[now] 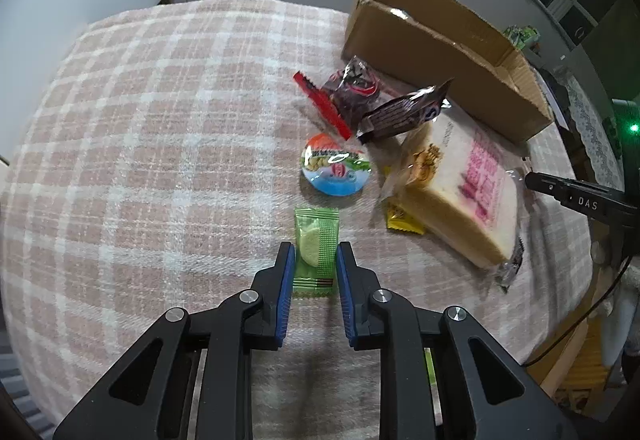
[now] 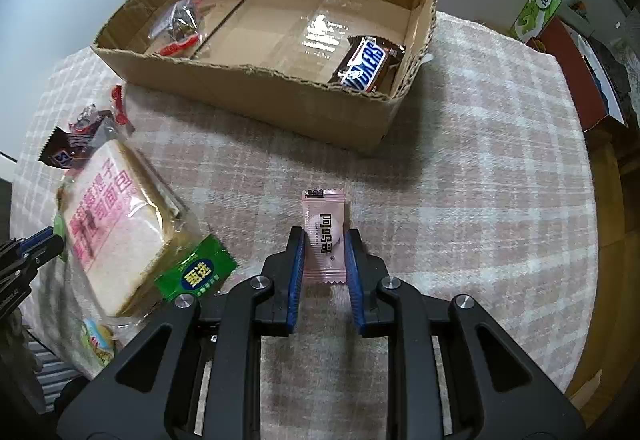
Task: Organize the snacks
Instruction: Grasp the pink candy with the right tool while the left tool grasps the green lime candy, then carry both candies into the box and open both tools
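My left gripper (image 1: pixel 316 254) is closed on a green candy packet (image 1: pixel 315 252) lying on the checked cloth. Beyond it lie a round jelly cup (image 1: pixel 335 170), a red packet (image 1: pixel 324 106), a dark snack bag (image 1: pixel 352 90), a Snickers bar (image 1: pixel 404 108), a yellow packet (image 1: pixel 402 220) and a wrapped bread slice (image 1: pixel 460 196). My right gripper (image 2: pixel 325 240) is closed on a pink candy packet (image 2: pixel 325 236) on the cloth. The cardboard box (image 2: pixel 256 88) holds a Snickers bar (image 2: pixel 366 62) and a clear snack bag (image 2: pixel 180 26). The bread (image 2: pixel 116 224) shows at the left.
A green packet (image 2: pixel 196 274) lies beside the bread in the right wrist view. A green box (image 2: pixel 538 8) and a red box (image 2: pixel 576 80) stand past the table's right edge. The right gripper's tip (image 1: pixel 580 196) shows at the right of the left wrist view.
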